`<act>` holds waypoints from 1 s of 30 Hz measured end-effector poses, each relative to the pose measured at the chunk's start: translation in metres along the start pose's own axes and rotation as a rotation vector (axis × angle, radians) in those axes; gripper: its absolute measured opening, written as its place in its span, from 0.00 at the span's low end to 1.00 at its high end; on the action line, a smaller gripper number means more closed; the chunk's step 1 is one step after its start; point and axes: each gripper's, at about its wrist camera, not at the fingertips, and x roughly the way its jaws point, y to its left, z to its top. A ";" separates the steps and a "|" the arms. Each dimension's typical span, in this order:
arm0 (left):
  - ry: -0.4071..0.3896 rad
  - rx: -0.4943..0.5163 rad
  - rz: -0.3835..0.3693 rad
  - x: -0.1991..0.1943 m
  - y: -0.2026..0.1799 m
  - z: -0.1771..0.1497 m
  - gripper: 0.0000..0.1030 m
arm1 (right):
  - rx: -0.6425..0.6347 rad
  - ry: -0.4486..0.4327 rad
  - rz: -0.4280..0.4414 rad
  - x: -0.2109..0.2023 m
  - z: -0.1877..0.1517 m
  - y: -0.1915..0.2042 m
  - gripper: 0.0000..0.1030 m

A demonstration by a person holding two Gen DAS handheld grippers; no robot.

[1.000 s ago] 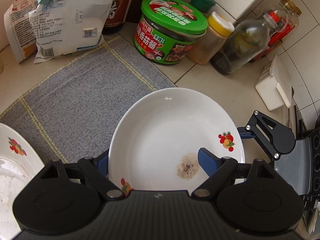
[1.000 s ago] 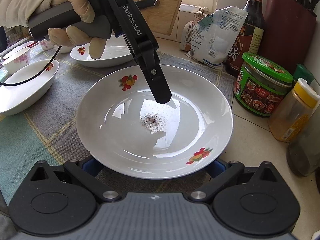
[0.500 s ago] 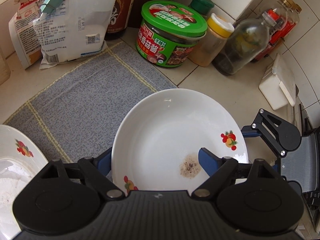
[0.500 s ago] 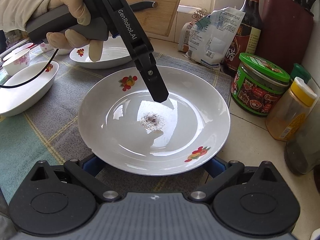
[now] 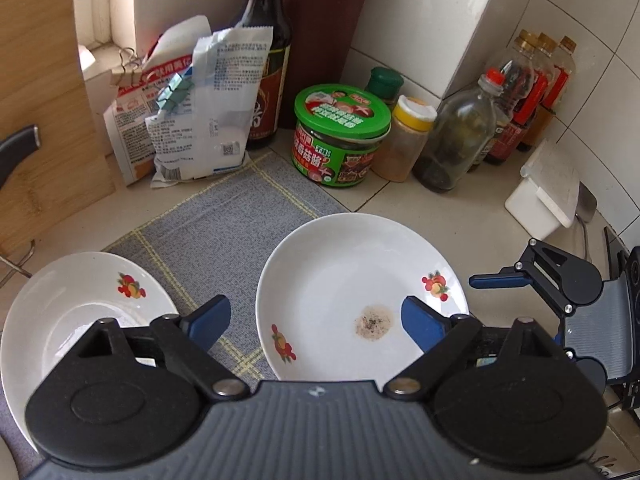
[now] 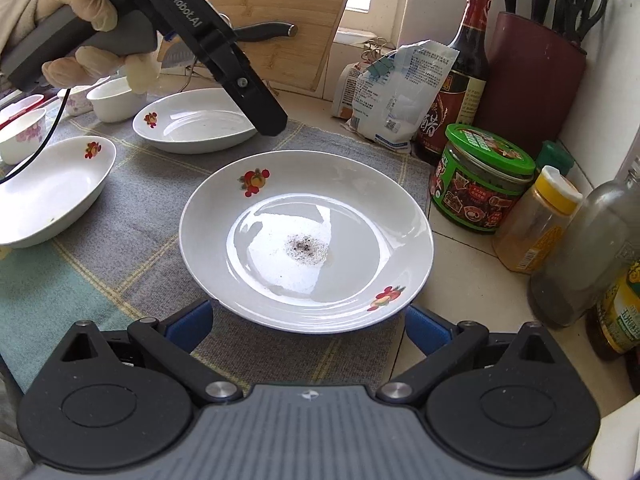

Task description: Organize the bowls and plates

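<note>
A white plate [image 5: 352,280] [image 6: 306,240] with fruit prints and a dark speckled stain lies partly on the grey mat [image 6: 132,216], partly on the tiled counter. My left gripper [image 5: 314,322] [image 6: 272,124] hangs above the plate. Its jaws are opening and nothing is pressed between them. A gloved hand [image 6: 92,12] holds it. My right gripper [image 6: 308,328] is open at the plate's near rim, one blue finger on each side, clear of the rim. One of the right gripper's fingers [image 5: 496,279] shows beside the plate in the left wrist view.
A second fruit-print dish [image 5: 80,312] [image 6: 192,124] and a third [image 6: 48,188] sit on the mat, with small bowls [image 6: 114,98] behind. A green-lidded jar [image 6: 480,184], a spice shaker [image 6: 536,228], bottles [image 5: 460,140], bags [image 6: 392,92] and a knife block [image 6: 532,80] crowd the right wall.
The left gripper has risen and drawn back from the plate with its jaws wider. The right gripper has pulled back a little, so more of its blue fingers shows. The plate has stayed put.
</note>
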 end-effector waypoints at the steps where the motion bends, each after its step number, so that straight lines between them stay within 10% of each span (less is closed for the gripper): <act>1: -0.022 -0.007 0.008 -0.009 0.000 -0.004 0.91 | 0.006 -0.009 -0.011 -0.004 0.000 0.002 1.00; 14: -0.246 -0.026 0.264 -0.091 -0.015 -0.088 0.95 | 0.009 -0.090 0.024 -0.022 0.009 0.045 1.00; 30: -0.253 -0.147 0.264 -0.144 0.031 -0.195 0.95 | 0.047 -0.018 0.044 -0.009 0.003 0.165 1.00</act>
